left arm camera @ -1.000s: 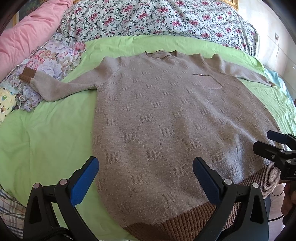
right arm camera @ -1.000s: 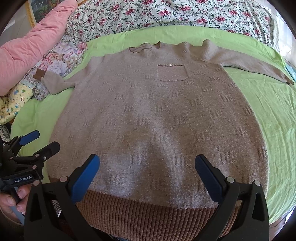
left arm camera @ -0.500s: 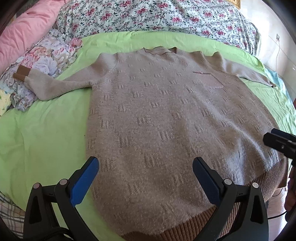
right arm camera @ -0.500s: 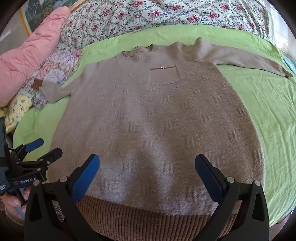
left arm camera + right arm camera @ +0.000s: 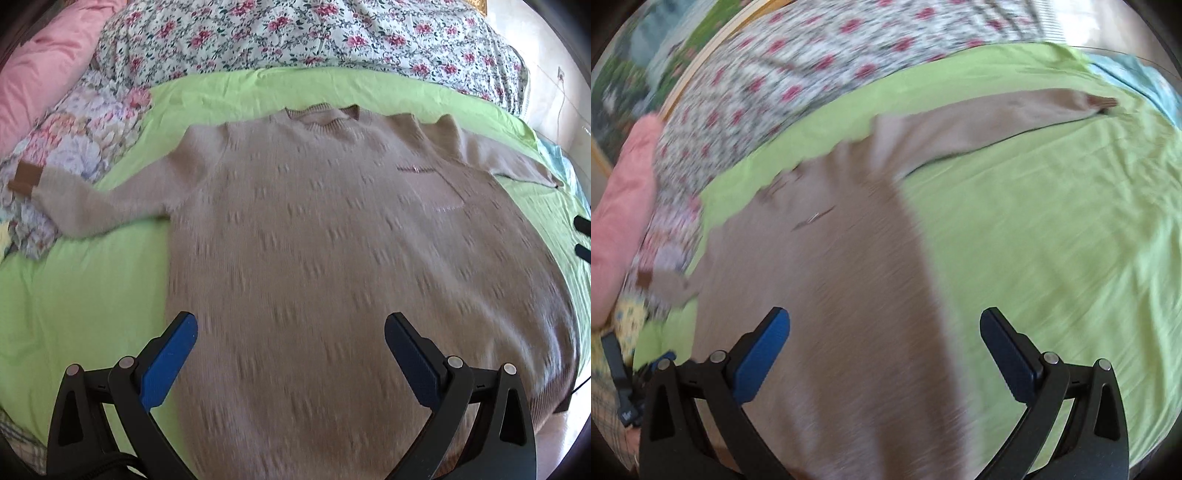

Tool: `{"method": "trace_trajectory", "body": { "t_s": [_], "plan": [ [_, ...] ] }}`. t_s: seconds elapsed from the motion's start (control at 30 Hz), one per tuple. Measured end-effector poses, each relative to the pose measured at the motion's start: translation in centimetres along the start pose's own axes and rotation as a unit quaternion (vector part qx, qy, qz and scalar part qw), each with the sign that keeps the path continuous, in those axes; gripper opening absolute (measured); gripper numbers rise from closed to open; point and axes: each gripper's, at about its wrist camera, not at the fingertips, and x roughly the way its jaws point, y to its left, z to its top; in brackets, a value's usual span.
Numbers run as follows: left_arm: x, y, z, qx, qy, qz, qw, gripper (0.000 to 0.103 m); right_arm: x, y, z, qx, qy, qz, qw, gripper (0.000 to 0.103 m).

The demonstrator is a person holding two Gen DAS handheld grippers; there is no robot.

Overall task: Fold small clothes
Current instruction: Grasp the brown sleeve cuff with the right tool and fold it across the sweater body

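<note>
Below both gaping tongs (image 5: 288, 343) lies the sweater (image 5: 332, 240).

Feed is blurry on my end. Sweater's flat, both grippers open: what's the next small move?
Probably take the right hand-held gripper toward the right sleeve to fold it in: the sweater lies spread on the green sheet, sleeves out, nothing gripped.

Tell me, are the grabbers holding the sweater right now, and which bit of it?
Neither one. The left gripper and right gripper are both open above the sweater, which lies flat on the green sheet.
</note>
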Motion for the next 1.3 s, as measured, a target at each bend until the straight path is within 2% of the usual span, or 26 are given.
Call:
{"method": "trace_trajectory", "body": {
  "t_s": [0.23, 0.33, 0.47, 0.63, 0.73, 0.8, 0.83, 0.9, 0.97, 1.1, 1.2, 1.3],
  "plan": [
    [2.3, 0.6, 4.8, 0.000, -0.012, 0.023, 0.9997, 0.102, 0.9, -7.9, 8.0, 0.093, -0.036, -0.015, 0.995, 0.103],
    [3.9, 1.3, 6.6, -0.014, -0.008, 0.023, 0.9996, 0.102, 1.4, -10.7, 10.9, 0.118, -0.048, -0.039, 0.991, 0.099],
    [5.8, 2.2, 8.7, -0.034, -0.008, 0.024, 0.9991, 0.102, 2.8, -15.4, 15.3, 0.171, -0.071, -0.042, 0.982, 0.077],
    [8.2, 2.8, 9.7, -0.055, 0.007, 0.023, 0.9982, 0.102, 4.1, -21.5, 18.1, 0.237, -0.093, -0.079, 0.964, 0.071],
    [9.8, 2.3, 9.6, -0.046, 0.021, 0.026, 0.9984, 0.102, 4.7, -23.7, 19.7, 0.256, -0.113, -0.088, 0.956, 0.060],
    [10.8, 2.0, 9.5, -0.039, 0.027, 0.027, 0.9985, 0.101, 5.0, -24.2, 20.5, 0.257, -0.119, -0.092, 0.955, 0.044],
    [11.2, 1.8, 9.5, -0.036, 0.031, 0.026, 0.9985, 0.101, 5.1, -24.3, 20.8, 0.255, -0.120, -0.090, 0.955, 0.039],
    [11.8, 1.4, 9.3, -0.031, 0.034, 0.022, 0.9987, 0.101, 5.6, -23.2, 21.5, 0.232, -0.116, -0.087, 0.962, 0.019],
    [12.1, 1.2, 9.2, -0.028, 0.035, 0.018, 0.9989, 0.101, 5.6, -21.2, 22.0, 0.204, -0.128, -0.076, 0.968, 0.010],
    [12.0, 1.2, 9.0, -0.033, 0.034, 0.002, 0.9989, 0.101, 5.8, -15.3, 22.4, 0.145, -0.134, -0.014, 0.980, 0.007],
    [11.4, 1.8, 8.9, -0.042, 0.029, -0.013, 0.9986, 0.101, 6.7, -8.4, 21.9, 0.077, -0.115, 0.045, 0.989, 0.007],
    [10.3, 2.6, 8.6, -0.053, 0.021, -0.030, 0.9979, 0.101, 8.4, -0.9, 20.0, 0.023, -0.080, 0.116, 0.990, 0.007]
  ]
}}
